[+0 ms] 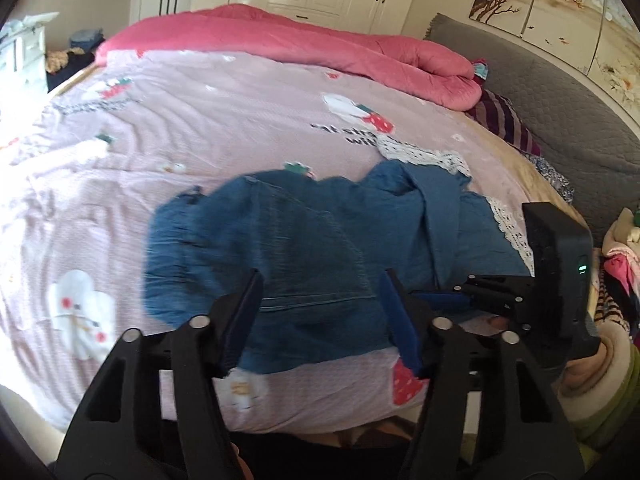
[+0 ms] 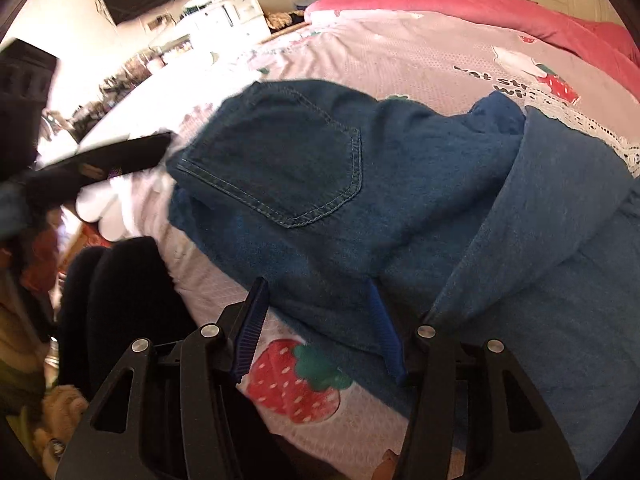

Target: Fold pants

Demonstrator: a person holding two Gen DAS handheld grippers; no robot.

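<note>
Left wrist view: pants [image 1: 288,248] lie bunched on the bed [image 1: 200,128], near edge; left gripper [image 1: 320,312] spread wide, holding nothing.
Right wrist view: right gripper [image 2: 316,320] released, hovering at the near hem; back pocket [image 2: 280,160] up.
Handling: soft denim, limp, likely moderately heavy; pinch waistband or hem edges.

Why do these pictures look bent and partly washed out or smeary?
Both views are fisheye, so the bed bulges and corners go dark. Left wrist view: the pants are motion-smeared. Right wrist view: sunlight washes out the bed's left side, while the pocket stitching stays sharp.
</note>
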